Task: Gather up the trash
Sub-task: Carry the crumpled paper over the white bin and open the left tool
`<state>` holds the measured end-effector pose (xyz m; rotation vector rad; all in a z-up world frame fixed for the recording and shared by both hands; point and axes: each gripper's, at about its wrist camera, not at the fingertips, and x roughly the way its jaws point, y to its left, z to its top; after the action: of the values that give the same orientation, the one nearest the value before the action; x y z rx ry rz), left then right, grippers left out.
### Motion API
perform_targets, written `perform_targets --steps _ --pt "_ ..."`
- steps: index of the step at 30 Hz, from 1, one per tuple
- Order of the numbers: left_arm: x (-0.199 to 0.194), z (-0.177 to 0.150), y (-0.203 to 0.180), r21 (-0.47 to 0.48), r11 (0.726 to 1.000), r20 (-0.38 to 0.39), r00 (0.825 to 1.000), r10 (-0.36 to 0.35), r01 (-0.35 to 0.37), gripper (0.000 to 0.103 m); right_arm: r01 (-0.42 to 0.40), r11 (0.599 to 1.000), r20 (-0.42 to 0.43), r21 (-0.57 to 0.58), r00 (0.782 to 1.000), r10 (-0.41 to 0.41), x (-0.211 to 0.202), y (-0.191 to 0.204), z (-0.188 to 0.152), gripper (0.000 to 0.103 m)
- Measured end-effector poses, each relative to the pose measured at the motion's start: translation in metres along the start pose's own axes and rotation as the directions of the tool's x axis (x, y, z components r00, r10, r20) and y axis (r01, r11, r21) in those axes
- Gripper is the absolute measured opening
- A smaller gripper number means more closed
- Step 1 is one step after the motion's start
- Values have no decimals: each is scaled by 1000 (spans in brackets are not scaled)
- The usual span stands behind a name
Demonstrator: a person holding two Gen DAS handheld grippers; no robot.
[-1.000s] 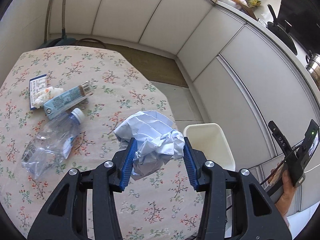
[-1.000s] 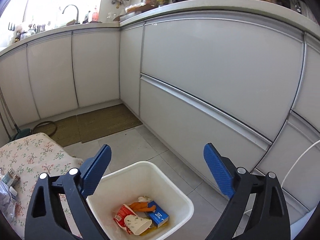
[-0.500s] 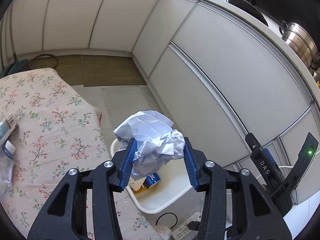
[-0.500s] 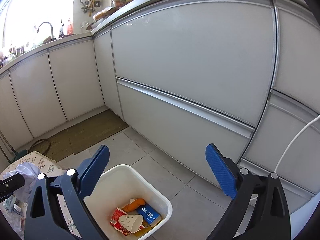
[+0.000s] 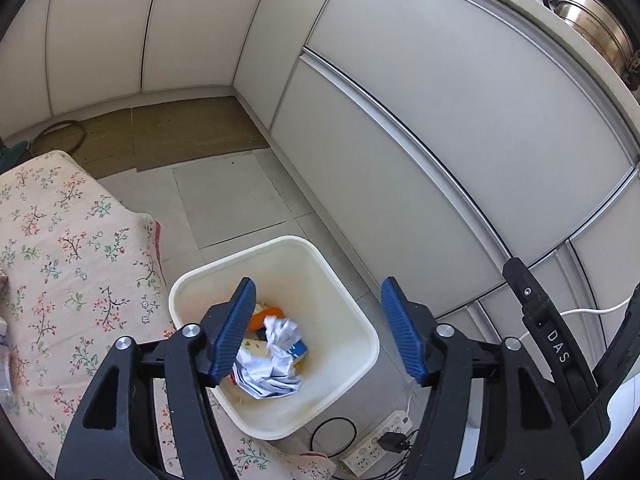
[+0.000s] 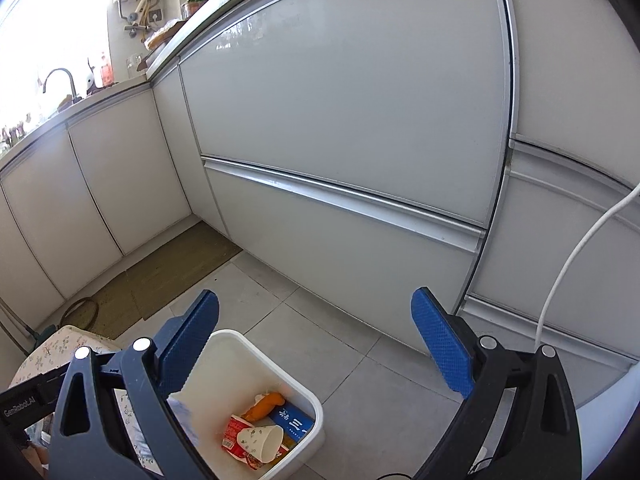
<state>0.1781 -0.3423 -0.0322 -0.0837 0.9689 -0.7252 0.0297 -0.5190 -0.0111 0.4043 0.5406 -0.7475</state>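
Observation:
In the left wrist view a white bin (image 5: pixel 352 312) stands on the floor beside the floral table (image 5: pixel 60 264). The crumpled white paper (image 5: pixel 272 364) lies inside it on other trash. My left gripper (image 5: pixel 316 336) hangs above the bin, its jaws opening with nothing between them. In the right wrist view the same bin (image 6: pixel 256 356) holds a paper cup (image 6: pixel 260 440), a blue carton (image 6: pixel 292 420) and an orange scrap (image 6: pixel 264 402); a blurred white scrap (image 6: pixel 182 420) shows at its left wall. My right gripper (image 6: pixel 316 340) is open and empty, above the bin's far edge.
White kitchen cabinets (image 5: pixel 440 128) run close behind the bin. A brown mat (image 5: pixel 180 132) lies on the tiled floor. A power strip with cables (image 5: pixel 380 440) sits beside the bin. A steel pot (image 5: pixel 588 24) stands on the counter. A white cable (image 6: pixel 576 256) hangs at the right.
The left gripper carried the crumpled paper from over the table to above the bin, then its jaws parted and the paper dropped in. The right gripper drifted sideways, still open.

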Motion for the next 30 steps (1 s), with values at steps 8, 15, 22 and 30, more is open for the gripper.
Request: perform_targets --steps 8,15,22,30 --pt "-30 -6 16 23 972 106 967 231 -234 85 -43 996 -7 -72 999 43 -7 30 -9 96" --pt "-61 -16 53 -46 938 150 926 347 -344 92 -108 978 -35 -178 994 103 -16 75 -29 96" --pt "-94 -32 104 -118 901 142 891 431 -417 93 -176 941 -65 -290 984 164 -28 133 -51 96" --pt "-133 -55 172 -217 854 106 858 502 -472 93 -267 871 -113 -412 964 242 -46 208 -83 96"
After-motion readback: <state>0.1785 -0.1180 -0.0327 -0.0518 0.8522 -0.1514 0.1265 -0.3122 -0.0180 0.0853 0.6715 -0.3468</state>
